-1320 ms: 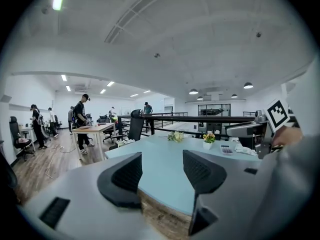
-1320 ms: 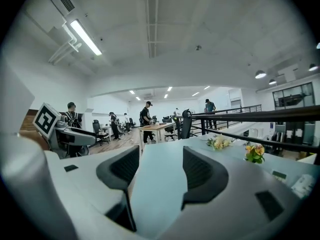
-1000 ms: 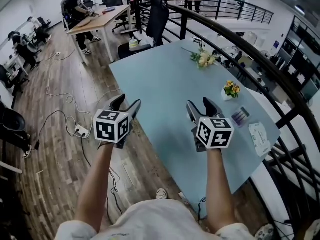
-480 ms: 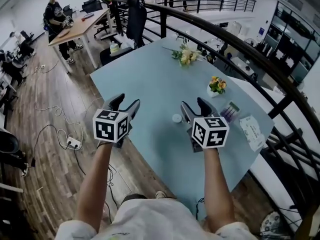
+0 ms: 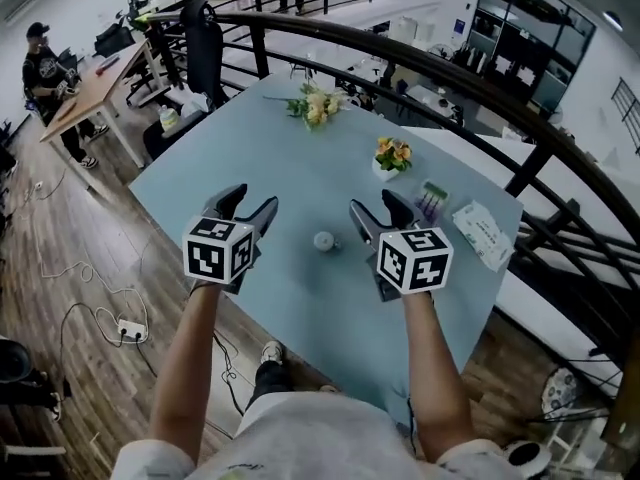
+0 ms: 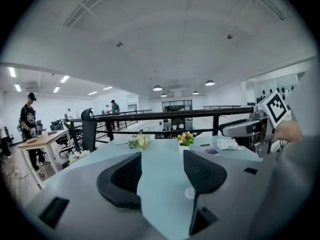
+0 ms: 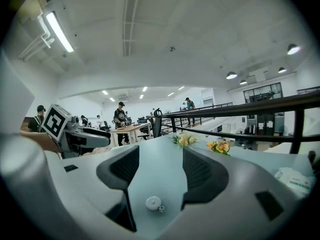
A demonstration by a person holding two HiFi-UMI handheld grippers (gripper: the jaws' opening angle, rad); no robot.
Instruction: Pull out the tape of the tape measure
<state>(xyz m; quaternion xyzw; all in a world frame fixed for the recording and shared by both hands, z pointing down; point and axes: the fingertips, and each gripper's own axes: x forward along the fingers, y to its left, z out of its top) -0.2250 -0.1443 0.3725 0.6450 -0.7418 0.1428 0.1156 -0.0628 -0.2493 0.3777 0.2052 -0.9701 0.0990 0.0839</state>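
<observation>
A small round white tape measure [image 5: 324,240] lies on the pale blue table [image 5: 300,168], between my two grippers. In the right gripper view the tape measure [image 7: 153,202] sits low between the jaws, with a small metal tab at its side. In the left gripper view only its edge [image 6: 189,193] peeks out beside the right jaw. My left gripper [image 5: 248,211] hovers open to the left of it with nothing between the jaws. My right gripper [image 5: 372,210] hovers open just to the right of it, also empty.
Yellow-white flowers [image 5: 314,106] lie at the table's far end. A small pot of orange flowers [image 5: 391,155], a purple-and-clear packet [image 5: 432,199] and a white pack [image 5: 481,233] sit at the right. A black railing [image 5: 430,68] curves behind. A person [image 5: 45,73] stands at a wooden desk far left.
The view has swung so the table sits more centred under both grippers. The tape measure has come into sight between them. Both grippers stay open at about the same spacing.
</observation>
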